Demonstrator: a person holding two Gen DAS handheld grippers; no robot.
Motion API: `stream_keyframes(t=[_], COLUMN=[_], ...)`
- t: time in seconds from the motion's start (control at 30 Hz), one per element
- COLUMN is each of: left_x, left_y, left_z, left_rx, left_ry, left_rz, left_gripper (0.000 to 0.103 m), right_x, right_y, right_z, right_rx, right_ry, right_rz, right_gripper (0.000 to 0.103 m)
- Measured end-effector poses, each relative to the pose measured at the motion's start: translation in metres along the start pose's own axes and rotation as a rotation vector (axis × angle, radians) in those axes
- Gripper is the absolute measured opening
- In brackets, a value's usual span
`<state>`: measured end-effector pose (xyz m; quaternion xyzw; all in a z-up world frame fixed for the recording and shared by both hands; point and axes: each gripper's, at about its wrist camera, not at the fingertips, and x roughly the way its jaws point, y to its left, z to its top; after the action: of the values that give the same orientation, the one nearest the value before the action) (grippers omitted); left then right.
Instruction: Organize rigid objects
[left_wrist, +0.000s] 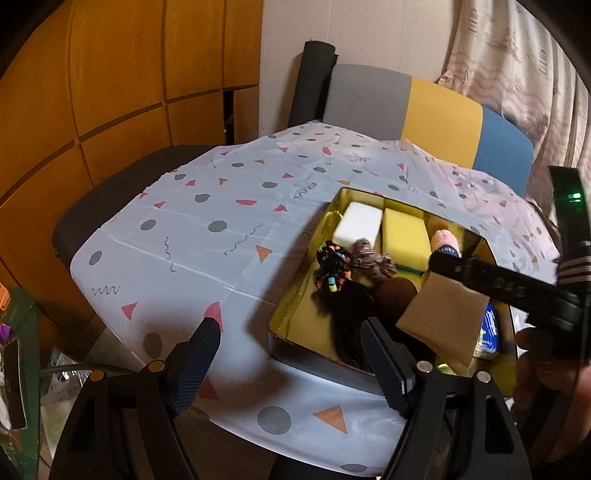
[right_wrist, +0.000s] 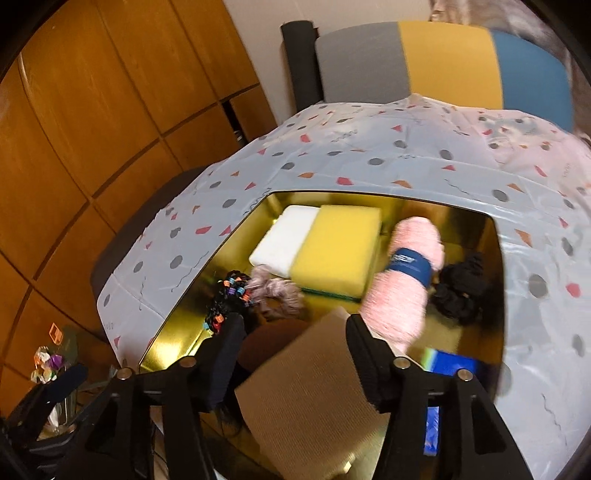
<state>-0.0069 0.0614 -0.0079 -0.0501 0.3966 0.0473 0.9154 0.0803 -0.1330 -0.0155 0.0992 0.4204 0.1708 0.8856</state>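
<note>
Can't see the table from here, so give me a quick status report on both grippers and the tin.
Left gripper open, empty, beside gold tin. Right gripper open over tin, cardboard piece between its fingers. Tin crowded: sponges, pink yarn.

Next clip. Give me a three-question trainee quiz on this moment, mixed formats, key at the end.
1. True or false: the white block and the yellow sponge lie side by side inside the gold tin.
2. Multiple choice: what is between the fingers of the right gripper? A) the brown cardboard piece B) a glass jar C) a spoon
3. Fill in: the pink roll has a ____ band around it.

Key: 1 true. 2 A; the jaws stand apart, and whether the pads press on it is unclear. 3 blue.
</note>
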Motion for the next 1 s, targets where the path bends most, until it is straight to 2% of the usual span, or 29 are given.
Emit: stream_keyframes(t=[0.17,0.27,0.33,0.47,0.5,0.53,0.77,1.0], left_x=[0.002,0.0,-0.002,-0.005,-0.006,-0.006,-0.013,-0.016], left_y=[-0.009,-0.016,-0.022,-0.032,-0.035,-0.037,-0.044,-0.048], left_z=[-0.001,0.0,0.001,0.004,0.005,0.006,0.015,0.022], left_rx=[0.016,0.035,0.053,0.095,0.105,0.111,0.125,0.11], left_ry=[0.018,0.012,0.007,-0.006,-0.008,-0.009,-0.016,-0.001], left_rz=[-0.003,-0.005,0.002,0.031,0.038,0.041,0.025,0.007], left_gripper=[0.079,0.079,0.079,0.079,0.079,0.079,0.079,0.079], right_x=[-0.017,-0.027,-0.032,-0.041,-0.044,-0.047,-0.062,-0.078], right_y=[-0.006,-0.005,-0.005,-0.007,-0.007,-0.008,-0.006,0.001], right_z=[-0.01,-0.017,-0.02,-0.024,-0.026,-0.027,-0.032,-0.035], right_rx=[0.012,-0.006,-0.009,-0.008,-0.008,-0.008,-0.004,0.006], right_ry=[-0.004,-0.009,-0.006,-0.001,-0.004,-0.008,-0.011,-0.036], right_rz=[-0.007,-0.041,-0.062,-0.092,-0.111,-0.123,-0.212,-0.359], right_gripper=[0.062,0.07,0.081,0.092,0.1,0.103,0.103,0.103])
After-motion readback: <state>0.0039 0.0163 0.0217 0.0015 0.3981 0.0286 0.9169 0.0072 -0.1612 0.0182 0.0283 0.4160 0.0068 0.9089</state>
